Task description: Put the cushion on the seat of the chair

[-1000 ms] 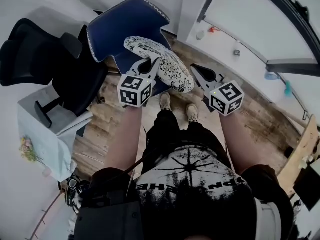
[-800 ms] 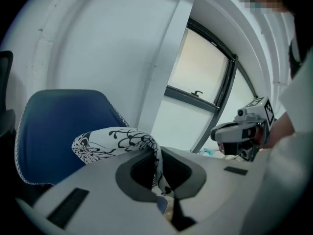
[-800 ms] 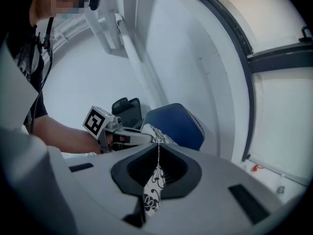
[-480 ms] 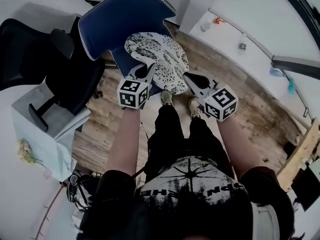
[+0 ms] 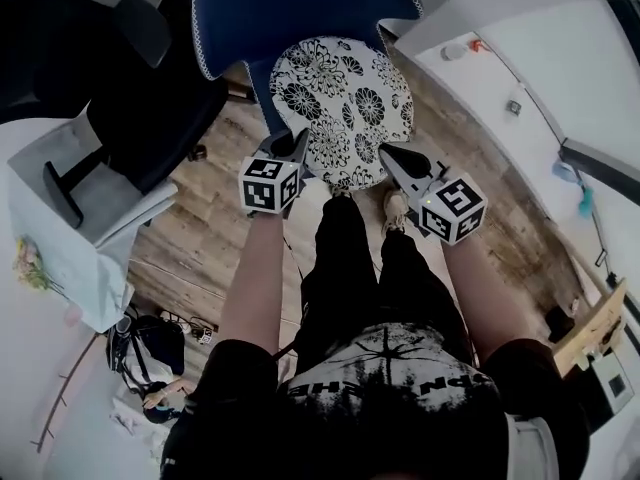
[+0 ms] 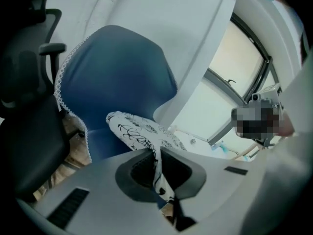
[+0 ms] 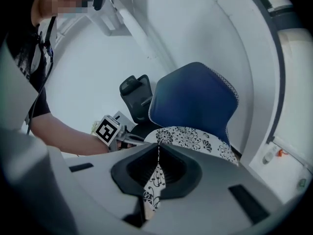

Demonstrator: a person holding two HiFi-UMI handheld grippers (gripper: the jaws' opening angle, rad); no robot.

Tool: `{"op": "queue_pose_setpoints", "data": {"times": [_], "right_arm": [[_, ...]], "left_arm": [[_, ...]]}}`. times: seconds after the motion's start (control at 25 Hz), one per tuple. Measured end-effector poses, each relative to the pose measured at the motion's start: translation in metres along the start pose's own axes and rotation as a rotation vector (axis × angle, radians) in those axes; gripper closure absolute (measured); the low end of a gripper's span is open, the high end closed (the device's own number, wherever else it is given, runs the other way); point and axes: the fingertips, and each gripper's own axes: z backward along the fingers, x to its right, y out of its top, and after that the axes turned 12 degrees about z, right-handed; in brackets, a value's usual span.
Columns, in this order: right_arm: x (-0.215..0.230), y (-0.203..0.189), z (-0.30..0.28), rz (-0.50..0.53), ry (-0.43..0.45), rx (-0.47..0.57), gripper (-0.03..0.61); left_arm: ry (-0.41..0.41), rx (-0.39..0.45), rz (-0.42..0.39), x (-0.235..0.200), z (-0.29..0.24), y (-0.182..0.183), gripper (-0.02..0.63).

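Observation:
A round white cushion point(image 5: 345, 108) with black flower print hangs over the seat of the blue chair point(image 5: 300, 8). My left gripper point(image 5: 291, 148) is shut on its near left edge, and the fabric runs between the jaws in the left gripper view point(image 6: 157, 173). My right gripper point(image 5: 392, 160) is shut on the near right edge, with a fold of cushion point(image 7: 155, 180) pinched between its jaws. In the right gripper view the cushion point(image 7: 193, 137) lies flat in front of the blue chair back point(image 7: 193, 97). Whether the cushion touches the seat I cannot tell.
A black office chair point(image 5: 110, 78) stands left of the blue chair, beside a pale table point(image 5: 70, 228). A white wall with a window point(image 5: 560, 78) runs along the right. The person's legs and shoes point(image 5: 395, 208) stand on the wooden floor point(image 5: 200, 238) just before the chair.
Both grippers have moved forward and down with the cushion, which has gone from tilted in the air to nearly flat over the blue chair's seat. The head view now looks more steeply down.

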Motion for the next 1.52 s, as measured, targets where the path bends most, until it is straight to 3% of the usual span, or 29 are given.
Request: {"op": "queue_pose_setpoints", "data": {"times": [0.28,0.52,0.76,1.16,1.52], "right_arm": [[-0.029,-0.024,-0.048,-0.011,0.086,-0.053,0.558],[-0.039,-0.024,-0.088,0.029,0.127,-0.031,0.558],[-0.043,-0.029,-0.121,0.081,0.156,-0.033,0.558],[-0.059,-0.046,-0.129,0.085,0.189,-0.066,0.558],[-0.062,-0.057,-0.124,0.084,0.201,-0.085,0.558]], "left_arm": [[0.067,-0.091,0.103,-0.067,-0.004,-0.050,0.591],[0.087,-0.093,0.106,-0.095,-0.019,-0.065,0.591],[0.159,-0.126,0.121,-0.125,-0.036,-0.086,0.589],[0.201,-0.153,0.172,-0.156,-0.052,-0.103,0.589],[0.225,-0.164,0.169,-0.171,-0.064,-0.115,0.586]]}}
